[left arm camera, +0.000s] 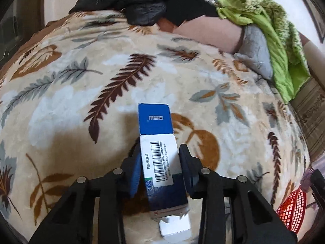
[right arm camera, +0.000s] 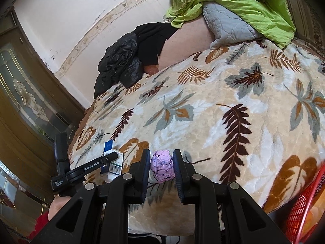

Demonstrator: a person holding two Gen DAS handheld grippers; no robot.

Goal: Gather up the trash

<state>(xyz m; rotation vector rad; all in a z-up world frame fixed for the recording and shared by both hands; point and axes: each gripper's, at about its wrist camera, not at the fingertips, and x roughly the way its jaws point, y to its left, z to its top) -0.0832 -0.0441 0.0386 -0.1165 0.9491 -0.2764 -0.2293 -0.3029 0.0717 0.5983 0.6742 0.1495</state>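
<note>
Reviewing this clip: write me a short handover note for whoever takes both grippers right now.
Left gripper: jaws around the blue-and-white carton on the leaf-print blanket; firm grip unconfirmed.
Right gripper: shut on the crumpled pink paper.
Red basket sits at the bed's right edge.
Done: paper picked up.
Left: secure the carton, drop both in the basket, probably.

Left gripper [left arm camera: 160, 158], right gripper [right arm camera: 161, 167]: jaws clamped.

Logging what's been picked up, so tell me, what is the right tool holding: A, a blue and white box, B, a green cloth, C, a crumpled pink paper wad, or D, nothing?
C: the right tool is closed on a crumpled pink paper wad between its fingers.
</note>
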